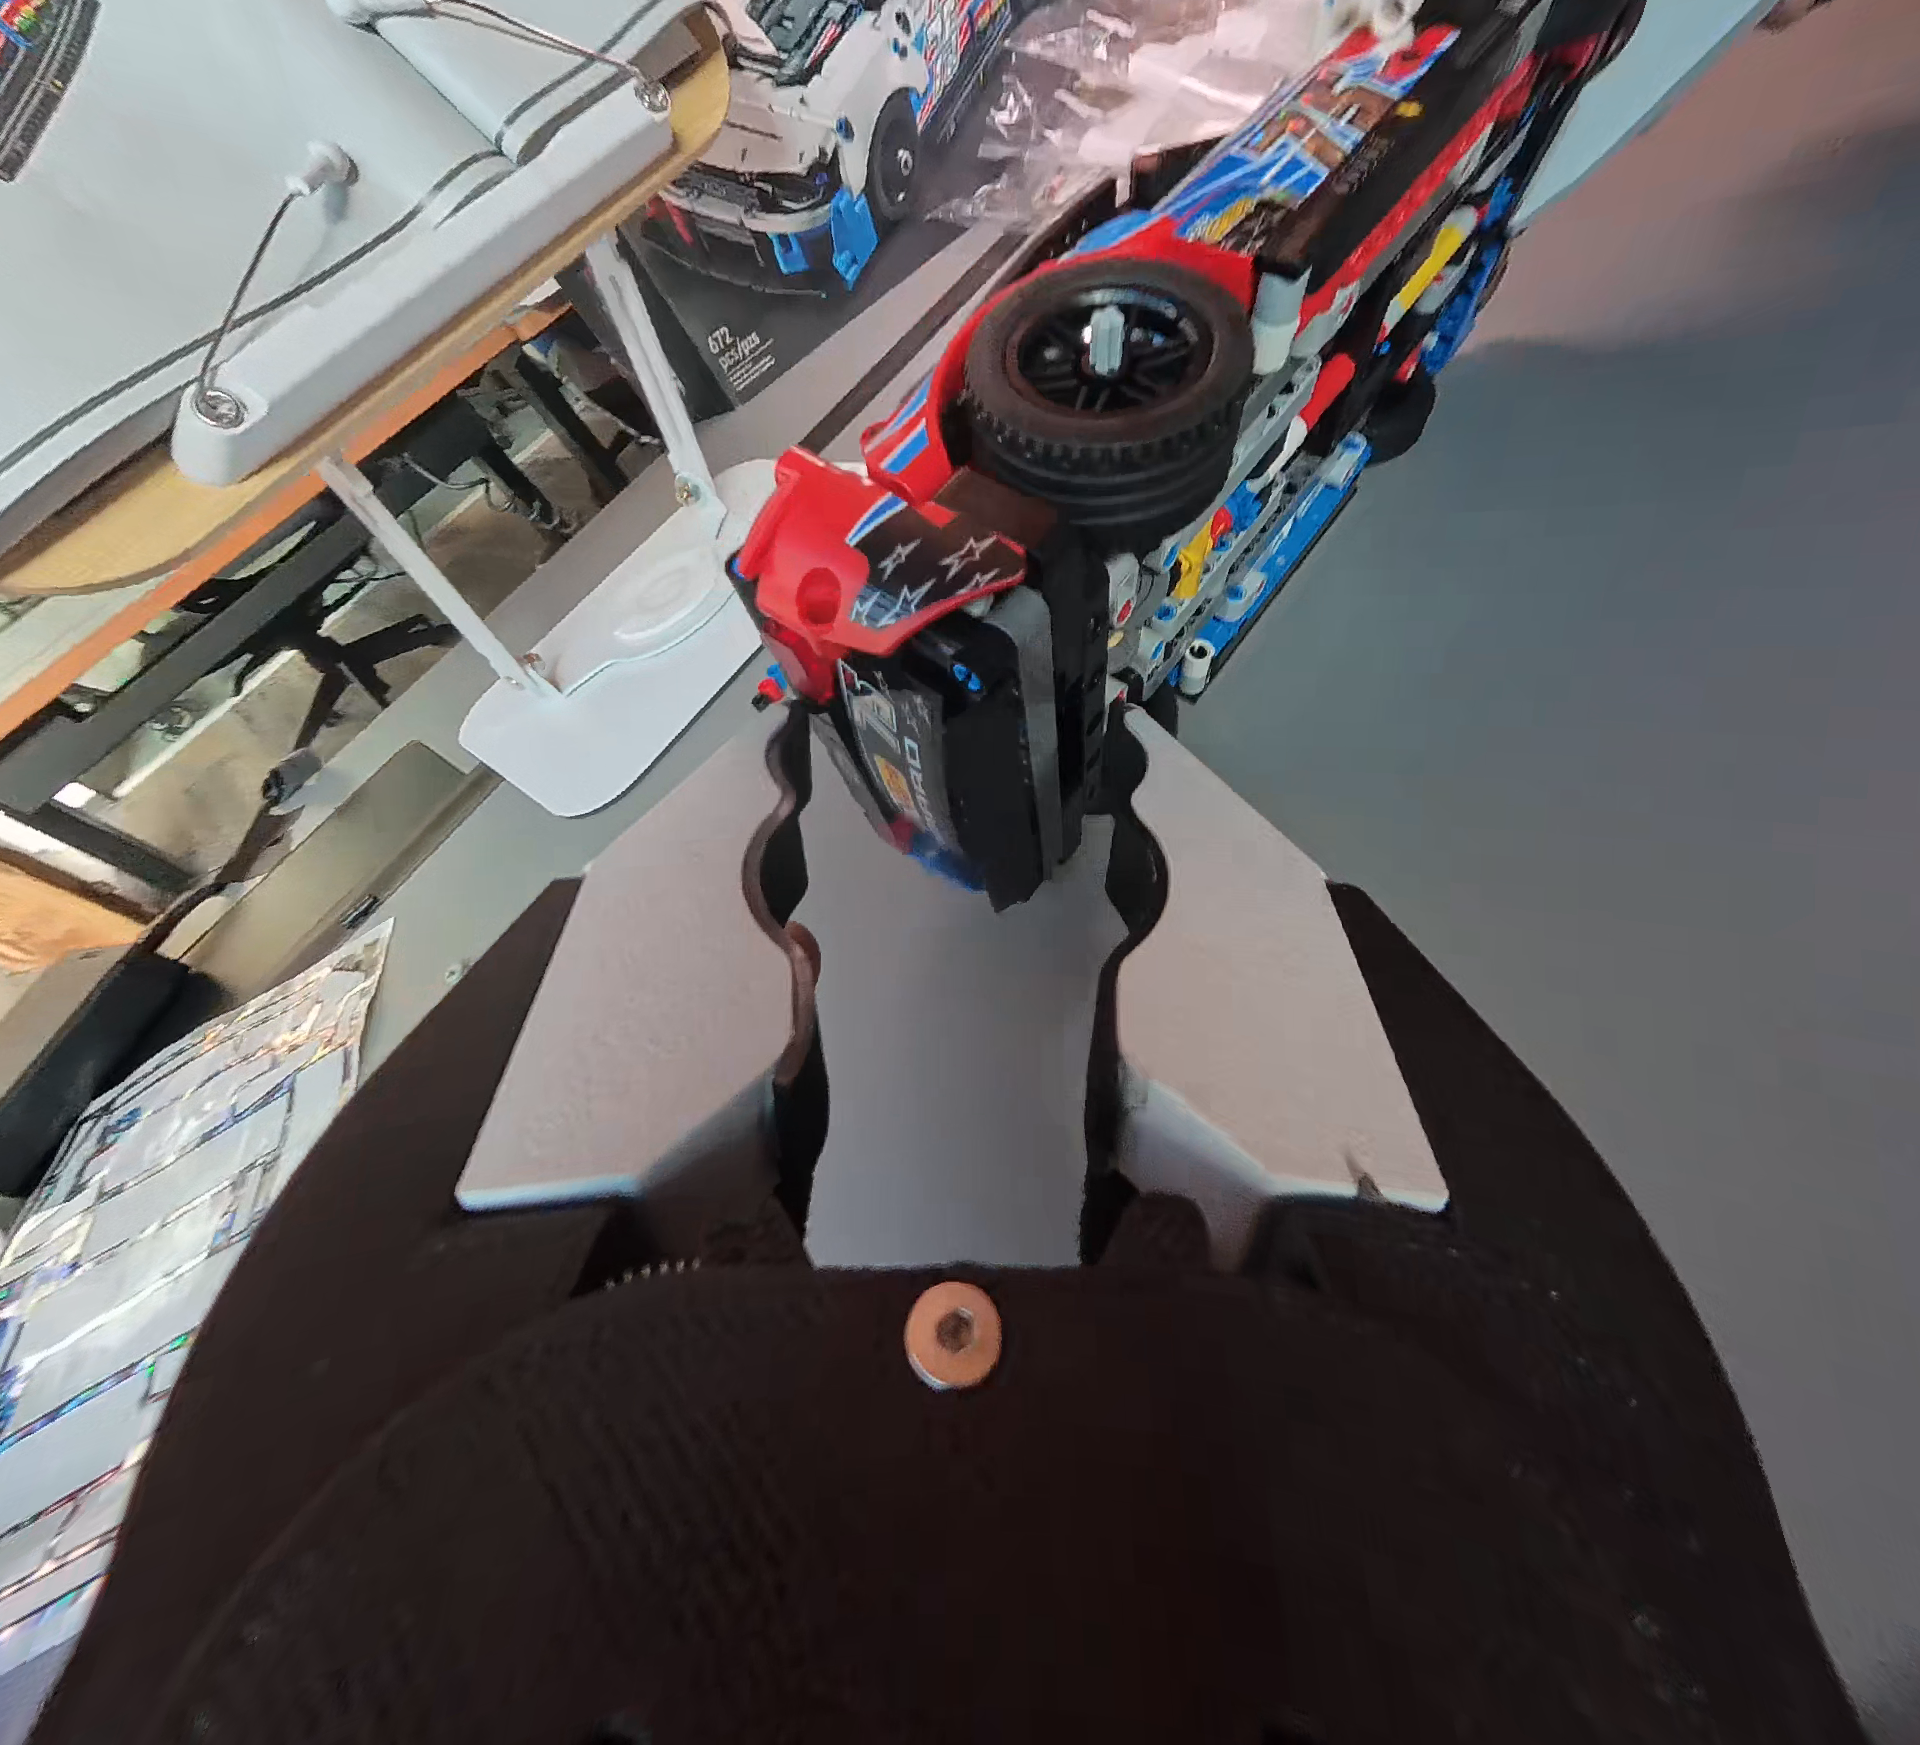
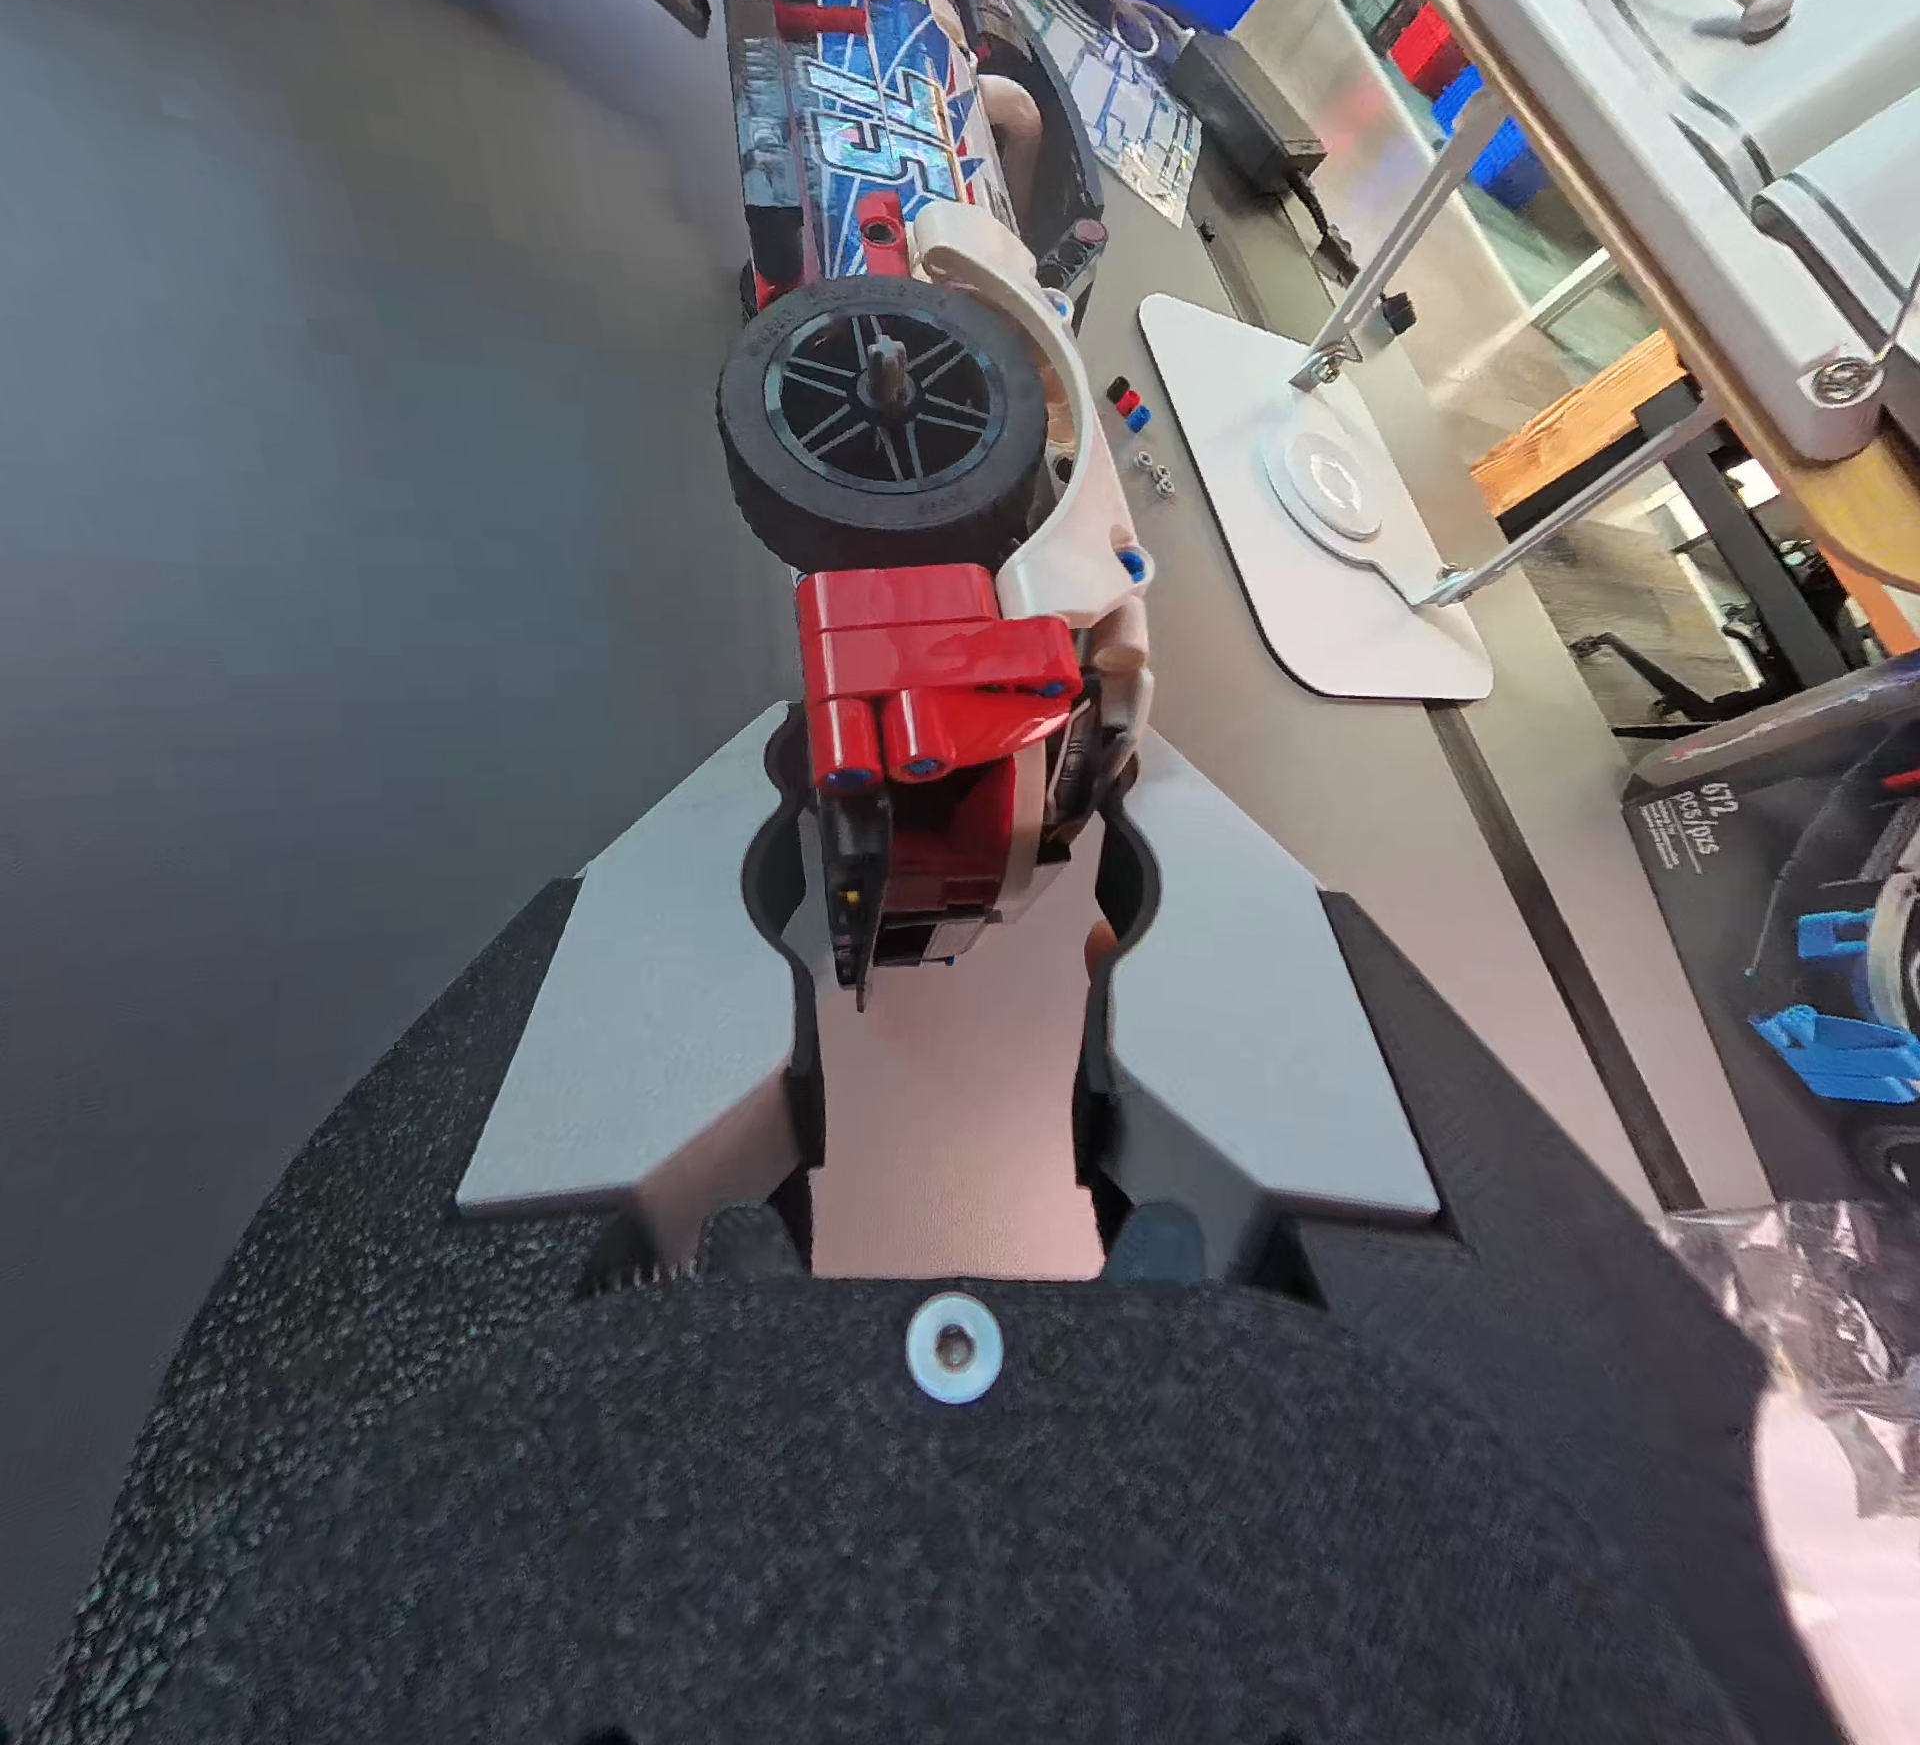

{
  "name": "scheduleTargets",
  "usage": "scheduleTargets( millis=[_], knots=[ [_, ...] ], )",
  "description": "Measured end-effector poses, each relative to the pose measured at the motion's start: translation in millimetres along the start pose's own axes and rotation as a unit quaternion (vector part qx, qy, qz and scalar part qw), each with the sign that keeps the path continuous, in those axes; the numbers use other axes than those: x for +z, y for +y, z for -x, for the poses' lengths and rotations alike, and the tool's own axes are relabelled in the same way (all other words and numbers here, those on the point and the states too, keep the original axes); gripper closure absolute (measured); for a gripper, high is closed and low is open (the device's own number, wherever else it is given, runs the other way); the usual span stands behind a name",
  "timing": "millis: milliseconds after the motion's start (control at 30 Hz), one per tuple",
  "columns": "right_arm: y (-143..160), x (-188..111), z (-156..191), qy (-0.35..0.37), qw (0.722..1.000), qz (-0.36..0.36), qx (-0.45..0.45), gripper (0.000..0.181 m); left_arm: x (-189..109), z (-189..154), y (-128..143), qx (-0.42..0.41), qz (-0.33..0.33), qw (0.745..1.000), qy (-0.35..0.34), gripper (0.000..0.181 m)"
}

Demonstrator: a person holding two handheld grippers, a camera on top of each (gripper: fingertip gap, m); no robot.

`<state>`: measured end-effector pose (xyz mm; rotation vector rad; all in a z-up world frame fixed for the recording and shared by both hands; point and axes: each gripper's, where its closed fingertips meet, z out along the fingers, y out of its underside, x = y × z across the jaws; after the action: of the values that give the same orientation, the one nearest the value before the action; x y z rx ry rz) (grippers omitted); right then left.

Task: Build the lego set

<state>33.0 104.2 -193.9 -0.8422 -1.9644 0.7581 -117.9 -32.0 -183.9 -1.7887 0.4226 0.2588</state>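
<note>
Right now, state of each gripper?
Left gripper: shut on one end of the car.
Right gripper: shut on the car's other end, at the red parts.

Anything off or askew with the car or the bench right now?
The lego car is turned on its side and held off the grey table, left gripper and right gripper clamping opposite ends. A few small loose pieces lie scattered beside the white stand base. No damage visible.
</note>
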Motion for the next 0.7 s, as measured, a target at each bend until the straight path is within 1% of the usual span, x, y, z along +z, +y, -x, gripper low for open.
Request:
scheduleTargets(
  millis=[67, 100, 167, 200, 267, 367, 467, 533, 633, 700],
  knots=[
    [-0.3, -2.6, -0.1, -0.018, 1.000, 0.012, 0.000, 0.123, 0.4, -2.3, -2.1, -0.027, 0.004, 0.999, 0.030, 0.118],
    [-0.7, -4.0, -0.8, -0.018, 1.000, 0.015, -0.006, 0.121, 0.9, -1.9, -1.9, -0.037, 0.006, 0.999, 0.035, 0.118],
    [-1.6, -6.7, -3.7, -0.011, 1.000, 0.019, -0.007, 0.121, 1.7, 1.3, -1.2, -0.044, 0.004, 0.999, 0.025, 0.124],
    [-3.2, -8.3, -6.1, -0.005, 1.000, 0.015, -0.003, 0.122, 2.5, 0.9, -0.7, -0.044, 0.003, 0.999, 0.026, 0.123],
    [-5.7, -10.9, -11.6, -0.006, 1.000, 0.006, 0.022, 0.124, 5.3, 3.7, -0.2, -0.047, 0.002, 0.999, 0.025, 0.125],
    [-6.4, -10.3, -20.2, -0.038, 0.996, 0.001, 0.077, 0.131, 12.9, 13.1, -0.7, -0.073, 0.013, 0.996, 0.039, 0.131],
    [-3.1, -7.3, -26.5, -0.074, 0.990, 0.008, 0.118, 0.130, 20.4, 20.0, -1.3, -0.107, 0.024, 0.992, 0.062, 0.131],
    [-0.9, -6.9, -28.6, -0.086, 0.988, 0.011, 0.124, 0.128, 23.9, 22.0, 0.6, -0.104, 0.032, 0.992, 0.065, 0.131],
    [-0.1, -7.3, -31.2, -0.101, 0.984, 0.006, 0.145, 0.118, 26.8, 22.3, 2.1, -0.106, 0.036, 0.991, 0.070, 0.129],
    [2.0, -7.3, -34.2, -0.098, 0.984, 0.005, 0.151, 0.117, 27.2, 21.1, 1.8, -0.108, 0.033, 0.991, 0.075, 0.131]
  ],
)
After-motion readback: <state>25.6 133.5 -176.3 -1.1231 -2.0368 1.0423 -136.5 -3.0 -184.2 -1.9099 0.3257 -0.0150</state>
